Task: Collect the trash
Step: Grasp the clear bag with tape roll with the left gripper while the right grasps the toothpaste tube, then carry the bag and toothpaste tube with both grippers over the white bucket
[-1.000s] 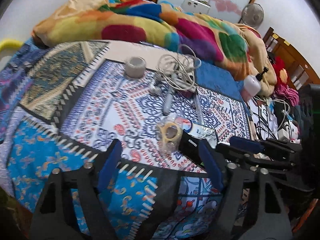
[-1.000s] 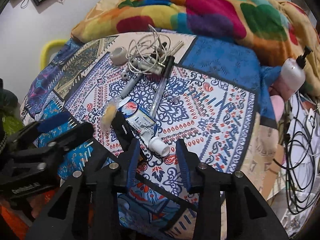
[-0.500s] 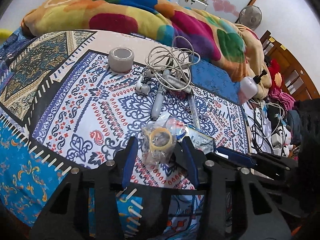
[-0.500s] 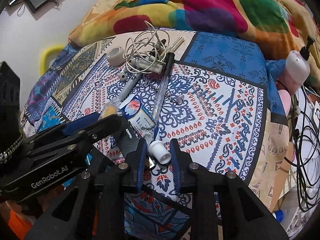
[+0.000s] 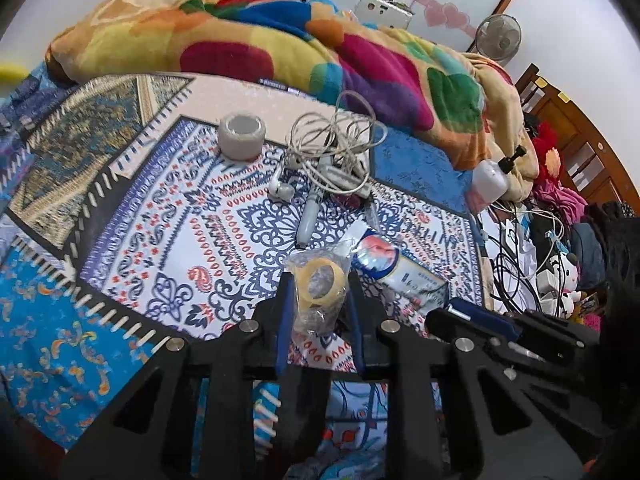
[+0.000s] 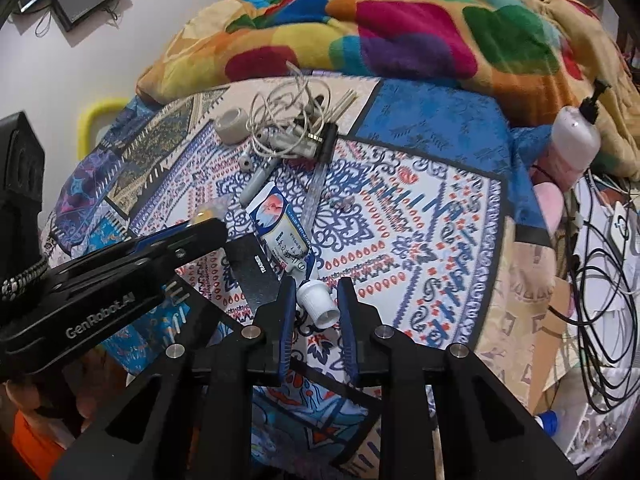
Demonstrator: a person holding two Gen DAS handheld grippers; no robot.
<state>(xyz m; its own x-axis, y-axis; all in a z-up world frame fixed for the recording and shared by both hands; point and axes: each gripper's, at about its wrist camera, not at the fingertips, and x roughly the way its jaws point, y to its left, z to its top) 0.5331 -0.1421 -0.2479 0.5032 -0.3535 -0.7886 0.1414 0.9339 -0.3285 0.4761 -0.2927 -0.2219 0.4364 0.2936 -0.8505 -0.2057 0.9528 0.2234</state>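
On the patterned bedspread, the left gripper pinches the bagged tape roll; the right gripper clamps the tube by its white cap. Lift both straight up — slowly, since I judge the round cap likely to slip.

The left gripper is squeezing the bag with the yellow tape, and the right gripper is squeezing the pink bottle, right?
Not quite. The right gripper is closed around the white cap of the tube, as the right wrist view shows; the pink bottle sits far off, untouched. The left gripper does squeeze the bag with the yellow tape.
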